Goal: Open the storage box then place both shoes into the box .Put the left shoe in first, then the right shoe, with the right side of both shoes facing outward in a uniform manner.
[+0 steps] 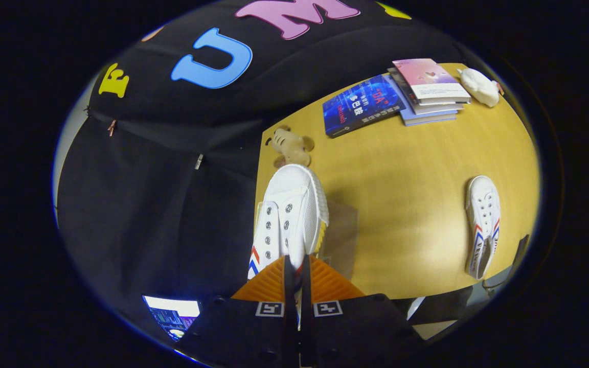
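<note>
— Quick, gripper (297,268)?
— Nearly closed, my fingers pinch the near shoe (289,214) by its heel.
— Where's it?
— Over the table's (407,204) left edge. Other shoe (482,225) lies far right.

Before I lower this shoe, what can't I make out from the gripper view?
- Held shoe: heel hidden behind the fingers of the gripper.
- Storage box: just a clear panel past the shoe; opening hidden by shoe.
- Second shoe: left or right unclear, distorted.
- White item past the books: too small to identify.
</note>
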The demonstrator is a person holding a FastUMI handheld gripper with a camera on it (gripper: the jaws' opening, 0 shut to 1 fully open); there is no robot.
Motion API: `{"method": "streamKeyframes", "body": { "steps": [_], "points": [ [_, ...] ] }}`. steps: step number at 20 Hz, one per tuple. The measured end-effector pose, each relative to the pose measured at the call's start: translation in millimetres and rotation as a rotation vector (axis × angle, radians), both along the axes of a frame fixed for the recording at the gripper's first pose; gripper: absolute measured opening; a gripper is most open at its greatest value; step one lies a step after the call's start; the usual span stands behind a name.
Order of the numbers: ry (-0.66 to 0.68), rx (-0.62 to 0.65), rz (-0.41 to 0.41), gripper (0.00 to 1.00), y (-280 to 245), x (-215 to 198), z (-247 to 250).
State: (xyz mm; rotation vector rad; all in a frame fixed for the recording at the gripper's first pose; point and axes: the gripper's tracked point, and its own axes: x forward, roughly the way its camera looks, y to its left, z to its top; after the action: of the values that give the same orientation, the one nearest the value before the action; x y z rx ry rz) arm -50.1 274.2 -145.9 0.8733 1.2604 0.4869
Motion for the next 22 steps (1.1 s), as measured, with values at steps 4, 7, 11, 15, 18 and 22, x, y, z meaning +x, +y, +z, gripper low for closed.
{"method": "streamKeyframes", "body": {
  "steps": [4,7,11,15,18,22],
  "points": [
    [0.024,-0.014,0.050,0.06,57,-5,-13],
    [0.059,-0.051,0.044,0.06,85,-10,-38],
    [0.141,-0.077,0.010,0.06,117,-15,-74],
    [0.159,-0.110,0.024,0.06,132,-14,-97],
    [0.158,-0.103,0.035,0.06,146,-13,-102],
    [0.147,-0.098,0.071,0.06,161,-16,-118]
  ]
}}
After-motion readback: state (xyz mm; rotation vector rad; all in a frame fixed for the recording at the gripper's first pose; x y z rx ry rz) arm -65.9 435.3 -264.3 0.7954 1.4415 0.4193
